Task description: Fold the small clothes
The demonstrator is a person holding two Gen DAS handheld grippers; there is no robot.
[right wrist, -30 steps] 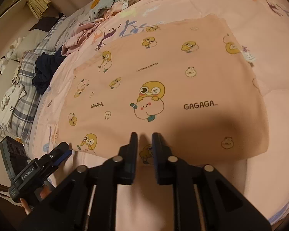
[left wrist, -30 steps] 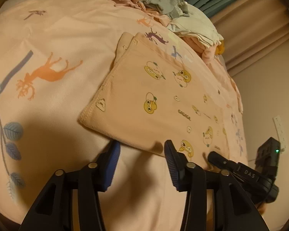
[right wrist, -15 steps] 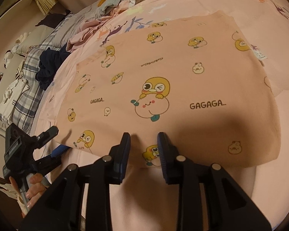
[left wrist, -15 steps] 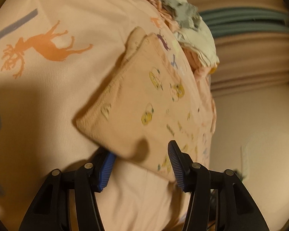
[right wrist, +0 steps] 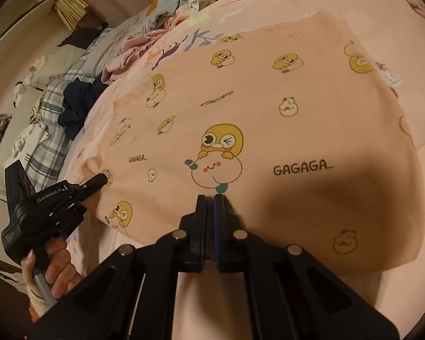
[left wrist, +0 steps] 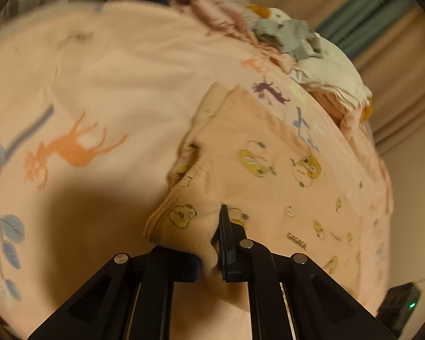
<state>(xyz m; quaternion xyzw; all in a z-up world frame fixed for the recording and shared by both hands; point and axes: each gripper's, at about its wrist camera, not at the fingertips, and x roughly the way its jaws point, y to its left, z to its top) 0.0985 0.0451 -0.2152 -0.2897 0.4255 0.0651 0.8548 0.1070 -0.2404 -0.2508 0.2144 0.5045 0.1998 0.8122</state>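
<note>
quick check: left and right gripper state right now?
Left gripper: just closed, shut on the near corner of the peach garment.
Right gripper: just closed, shut on the same garment's near edge.

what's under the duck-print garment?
The duck-print garment lies on a pink deer-print bedsheet, which shows all around it. At the lifted corner in the left hand-held gripper, only shadowed folds show. Whatever lies beneath the rest is covered.

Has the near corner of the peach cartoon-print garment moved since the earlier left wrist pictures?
Yes. The garment's near corner now stands bunched up off the peach deer-print bedsheet, pinched in the left gripper, whose jaws have just been closing on it.
</note>
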